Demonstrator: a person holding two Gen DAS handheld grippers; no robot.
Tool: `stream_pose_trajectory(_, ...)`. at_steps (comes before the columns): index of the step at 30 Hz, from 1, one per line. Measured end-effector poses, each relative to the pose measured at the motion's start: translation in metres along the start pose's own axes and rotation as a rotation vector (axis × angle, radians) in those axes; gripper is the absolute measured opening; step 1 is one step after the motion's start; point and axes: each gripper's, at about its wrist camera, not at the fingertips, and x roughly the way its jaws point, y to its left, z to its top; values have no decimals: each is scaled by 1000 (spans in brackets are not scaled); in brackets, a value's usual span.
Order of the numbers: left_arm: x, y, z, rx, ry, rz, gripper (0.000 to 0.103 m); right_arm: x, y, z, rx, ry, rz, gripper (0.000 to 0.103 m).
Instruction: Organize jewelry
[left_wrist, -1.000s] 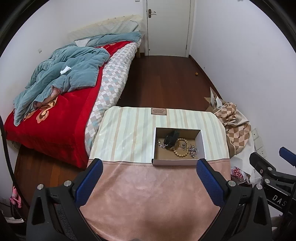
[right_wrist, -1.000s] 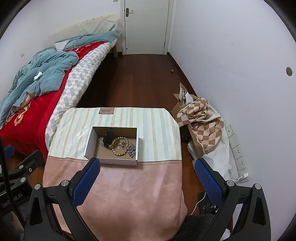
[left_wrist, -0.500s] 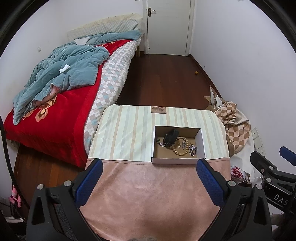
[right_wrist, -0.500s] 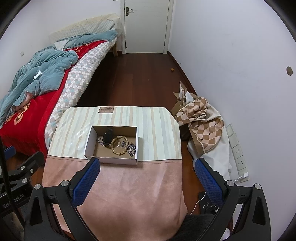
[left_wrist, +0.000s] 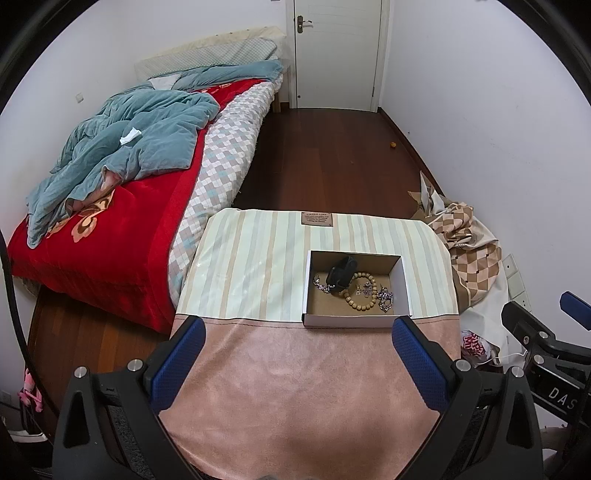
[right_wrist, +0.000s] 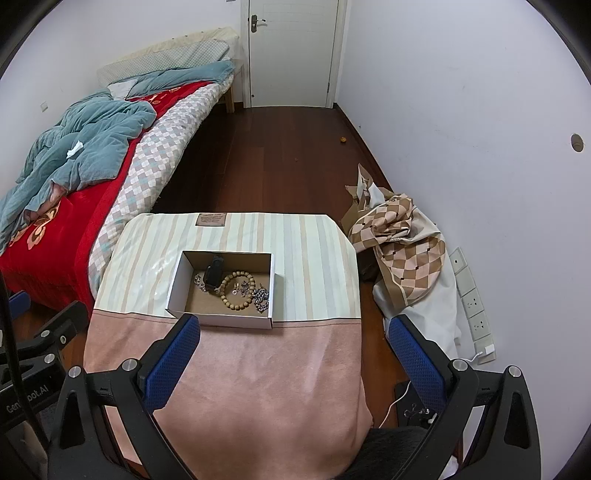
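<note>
A: Status on the jewelry?

B: All of it sits inside the open cardboard box (left_wrist: 356, 288) on the cloth-covered table (left_wrist: 295, 369). Wooden bead bracelet (left_wrist: 361, 292) near the middle, dark band (left_wrist: 342, 275) leaning at its left, silver chain (left_wrist: 385, 299) bunched at the right, another small silver piece (left_wrist: 320, 283) on the far left. A few tiny bits lie inside the bead loop, too small to name.

A: So sorted, or still to sort?

B: Can't tell. Pieces are touching and partly tangled, which fits a heap waiting to be laid out just as well as items already gathered into the box.

A: If anything gets picked?

B: My call: come straight down, take one piece at a time, keep clear of the box walls. The chain would likely drag its neighbours.

A: Tools?

B: Left gripper (left_wrist: 295, 360) spread wide, holding nothing, hanging over the pink cloth short of the box. Right gripper (right_wrist: 293, 358) same: jaws wide apart, nothing between them, nothing touched.
</note>
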Motion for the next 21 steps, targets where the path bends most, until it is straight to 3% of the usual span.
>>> stream_pose_trajectory(21,-2,3,-5,-18,-5,0,103,1,-2,1,-1,0,2,103)
